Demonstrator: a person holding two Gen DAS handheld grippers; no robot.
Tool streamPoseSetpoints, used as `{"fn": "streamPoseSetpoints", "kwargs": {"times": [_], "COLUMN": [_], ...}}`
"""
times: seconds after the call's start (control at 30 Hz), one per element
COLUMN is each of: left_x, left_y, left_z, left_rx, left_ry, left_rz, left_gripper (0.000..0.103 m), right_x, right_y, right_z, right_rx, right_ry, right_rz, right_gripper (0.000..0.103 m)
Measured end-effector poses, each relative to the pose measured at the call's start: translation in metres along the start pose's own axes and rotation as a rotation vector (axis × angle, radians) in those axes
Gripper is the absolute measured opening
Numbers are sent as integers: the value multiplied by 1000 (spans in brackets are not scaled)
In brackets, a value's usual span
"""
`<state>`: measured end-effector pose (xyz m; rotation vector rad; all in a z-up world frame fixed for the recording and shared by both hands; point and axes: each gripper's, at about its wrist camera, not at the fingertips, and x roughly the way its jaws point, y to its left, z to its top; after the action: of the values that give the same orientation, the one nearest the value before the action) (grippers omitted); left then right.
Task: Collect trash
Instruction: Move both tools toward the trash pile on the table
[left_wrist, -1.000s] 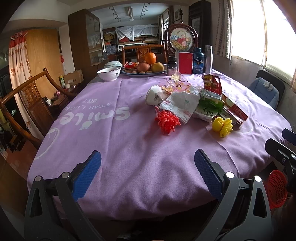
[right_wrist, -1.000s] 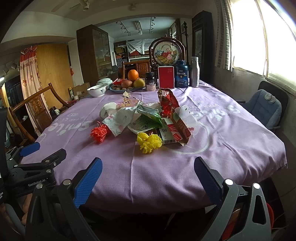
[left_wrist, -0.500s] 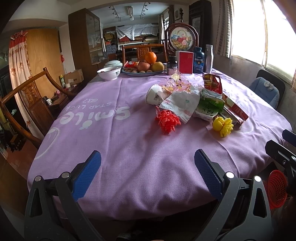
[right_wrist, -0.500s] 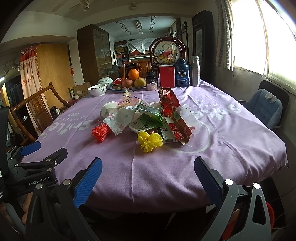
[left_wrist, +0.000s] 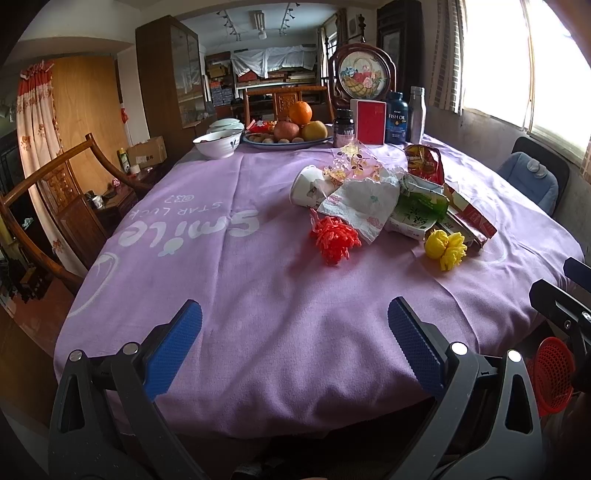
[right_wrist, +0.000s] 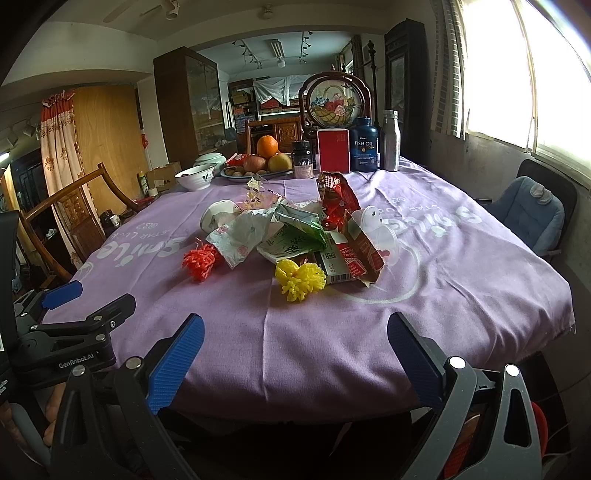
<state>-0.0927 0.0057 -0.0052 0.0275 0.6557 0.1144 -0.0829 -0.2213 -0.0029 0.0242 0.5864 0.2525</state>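
A pile of trash lies mid-table on the purple cloth (left_wrist: 229, 280): a red crumpled ball (left_wrist: 335, 239) (right_wrist: 199, 260), a yellow crumpled ball (left_wrist: 446, 249) (right_wrist: 300, 279), a floral tissue (left_wrist: 364, 206), a tipped paper cup (left_wrist: 306, 186), a green packet (right_wrist: 295, 236), a red carton (right_wrist: 354, 258) and a red snack bag (right_wrist: 334, 201). My left gripper (left_wrist: 294, 339) is open and empty at the near table edge. My right gripper (right_wrist: 294, 350) is open and empty, to its right.
A fruit plate (left_wrist: 288, 138), bowls (left_wrist: 216, 144), a red box (left_wrist: 367, 122), bottles (left_wrist: 397, 118) and a framed picture stand at the far end. A red mesh basket (left_wrist: 554, 373) sits below the table at right. Wooden chairs (left_wrist: 55, 192) stand left, a padded chair (right_wrist: 532, 214) right.
Both grippers have edged slightly forward toward the table; the trash has not moved and both stay open.
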Motion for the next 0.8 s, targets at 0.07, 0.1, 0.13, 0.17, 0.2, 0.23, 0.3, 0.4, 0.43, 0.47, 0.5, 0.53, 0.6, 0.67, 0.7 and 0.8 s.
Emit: {"fn": "streamPoseSetpoints", "kwargs": {"times": [0.07, 0.1, 0.13, 0.17, 0.2, 0.23, 0.3, 0.4, 0.43, 0.47, 0.5, 0.53, 0.6, 0.67, 0.7, 0.8], "left_x": [1, 1, 1, 1, 1, 1, 2, 2, 2, 3, 4, 5, 7, 12, 14, 22], "left_y": [0, 0, -1, -1, -1, -1, -1, -1, -1, -1, -1, -1, -1, -1, -2, -3], "left_z": [-1, -2, -2, -2, -2, -3, -3, -3, -3, -3, -3, -3, -4, -4, -4, -3], "left_rx": [0, 0, 0, 1, 2, 5, 5, 5, 4, 3, 2, 1, 1, 4, 5, 8], "left_ry": [2, 3, 4, 5, 6, 6, 7, 8, 9, 10, 10, 11, 14, 20, 23, 37], "left_rz": [2, 3, 3, 5, 5, 6, 6, 8, 8, 8, 9, 11, 16, 22, 23, 29], "left_gripper": [96, 96, 96, 96, 96, 96, 96, 96, 96, 96, 96, 96, 96, 96, 96, 96], "right_x": [0, 0, 0, -2, -2, -2, -2, -1, -1, -1, 0, 1, 0, 2, 1, 7], "right_y": [0, 0, 0, 0, 0, 1, 0, 0, 1, 0, -1, -2, -2, -6, -7, -15], "right_z": [0, 0, 0, -2, -3, -4, -3, -3, -4, -3, -3, -4, -5, -4, -4, 1], "right_rx": [0, 2, 3, 7, 9, 9, 19, 23, 22, 16, 15, 12, 9, 20, 27, 74], "right_ry": [-3, -5, -4, -3, -3, -2, 15, 28, 27, 24, 25, 25, 16, 13, 10, 50], "right_rz": [2, 2, 3, 9, 12, 13, 15, 15, 12, 7, 1, -9, -27, -34, -36, -21], "right_gripper": [97, 97, 97, 97, 97, 97, 97, 97, 97, 97, 97, 97, 97, 97, 97, 97]}}
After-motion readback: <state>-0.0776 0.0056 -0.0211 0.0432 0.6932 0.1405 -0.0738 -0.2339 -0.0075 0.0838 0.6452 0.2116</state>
